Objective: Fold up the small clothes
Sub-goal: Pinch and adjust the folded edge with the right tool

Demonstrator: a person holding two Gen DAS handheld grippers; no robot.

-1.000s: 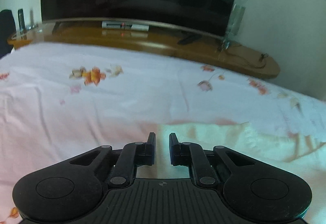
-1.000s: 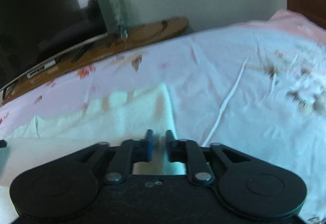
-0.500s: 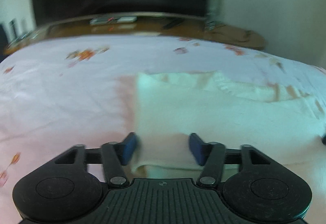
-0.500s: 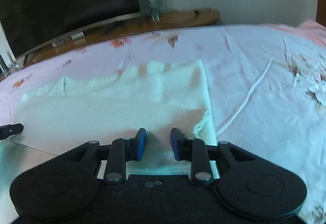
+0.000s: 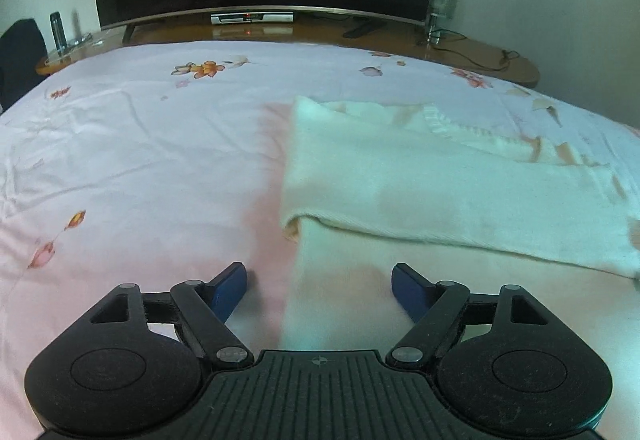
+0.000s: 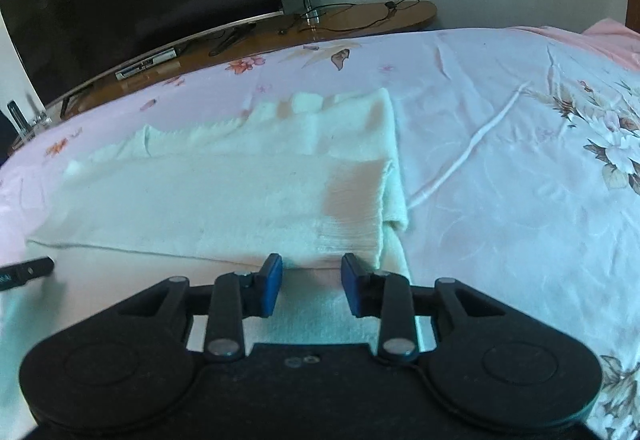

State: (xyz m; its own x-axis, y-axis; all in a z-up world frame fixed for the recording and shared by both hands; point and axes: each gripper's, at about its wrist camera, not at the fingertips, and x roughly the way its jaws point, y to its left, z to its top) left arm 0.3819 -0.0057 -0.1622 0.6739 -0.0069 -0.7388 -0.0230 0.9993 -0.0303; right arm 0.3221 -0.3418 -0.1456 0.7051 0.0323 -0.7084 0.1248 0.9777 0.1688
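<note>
Your left gripper (image 5: 319,282) has just spread wide and your right gripper (image 6: 311,282) partway, both empty, above the soft ribbed cream garment (image 5: 440,183), folded at twelve o'clock on the floral sheet (image 5: 140,159).

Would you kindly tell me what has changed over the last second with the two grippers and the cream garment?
Both grippers let go: the left gripper has just opened wide, the right gripper partly, and both drew back from the cream garment. The garment stays folded on the floral bedsheet.
</note>
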